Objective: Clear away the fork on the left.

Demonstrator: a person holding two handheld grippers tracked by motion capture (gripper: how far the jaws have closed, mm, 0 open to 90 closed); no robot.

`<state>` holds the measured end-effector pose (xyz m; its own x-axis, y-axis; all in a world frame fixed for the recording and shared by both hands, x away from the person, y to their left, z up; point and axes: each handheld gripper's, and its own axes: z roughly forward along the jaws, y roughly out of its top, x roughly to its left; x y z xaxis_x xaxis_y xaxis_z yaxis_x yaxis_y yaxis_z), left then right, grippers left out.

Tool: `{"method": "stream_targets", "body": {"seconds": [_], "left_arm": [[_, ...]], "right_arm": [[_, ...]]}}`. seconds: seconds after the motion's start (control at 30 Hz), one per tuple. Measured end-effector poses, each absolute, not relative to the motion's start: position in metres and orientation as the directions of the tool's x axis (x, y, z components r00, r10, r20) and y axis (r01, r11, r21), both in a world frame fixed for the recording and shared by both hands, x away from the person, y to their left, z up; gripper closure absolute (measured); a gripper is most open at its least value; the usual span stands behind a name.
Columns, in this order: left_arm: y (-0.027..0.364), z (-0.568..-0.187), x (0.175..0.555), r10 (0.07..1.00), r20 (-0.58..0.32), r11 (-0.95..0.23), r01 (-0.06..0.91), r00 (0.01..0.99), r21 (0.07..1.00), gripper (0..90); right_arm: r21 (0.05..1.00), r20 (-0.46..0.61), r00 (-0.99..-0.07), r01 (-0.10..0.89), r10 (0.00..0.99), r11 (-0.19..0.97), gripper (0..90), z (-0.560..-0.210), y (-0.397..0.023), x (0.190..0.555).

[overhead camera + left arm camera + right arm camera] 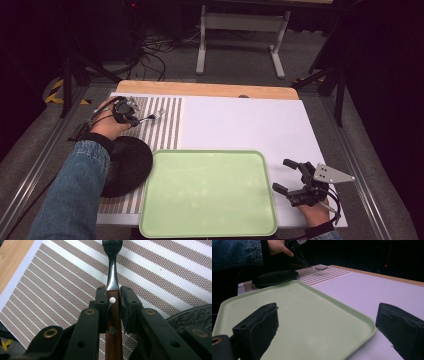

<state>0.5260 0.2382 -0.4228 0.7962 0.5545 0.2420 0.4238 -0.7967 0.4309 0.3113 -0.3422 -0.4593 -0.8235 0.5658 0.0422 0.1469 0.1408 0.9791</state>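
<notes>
The left hand-held gripper (pixel 112 305) is clamped on the wooden handle of a fork (pixel 113 280), held over the striped mat (pixel 62 277) near the table's far left corner. The grip is narrow and sits close to the metal neck, so the fork could pivot or slip if swung quickly. The right hand-held gripper (pixel 327 325) waits with jaws apart at the near right corner beside the green tray (pixel 294 322); the black plate (pixel 127 165) at the tray's left edge probably sits clear of the fork's path, though the height is hard to judge.
</notes>
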Motion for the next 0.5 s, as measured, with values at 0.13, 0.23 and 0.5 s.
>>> {"method": "stream_targets", "body": {"seconds": [0.13, 0.23, 0.5], "left_arm": [[0.237, -0.418, 0.524, 0.560, 0.234, -0.787, 0.422, 0.795, 0.449, 77.6], [0.236, -0.414, 0.523, 0.573, 0.209, -0.769, 0.432, 0.793, 0.471, 77.6], [0.236, -0.405, 0.518, 0.612, 0.142, -0.721, 0.475, 0.778, 0.505, 77.6]], "right_arm": [[0.979, 0.043, -0.822, 0.146, 0.567, 0.139, 5.1, -0.459, -0.343, 0.311], [0.979, 0.045, -0.823, 0.150, 0.566, 0.140, 5.1, -0.459, -0.342, 0.311], [0.979, 0.043, -0.822, 0.148, 0.568, 0.141, 5.1, -0.459, -0.342, 0.311]]}}
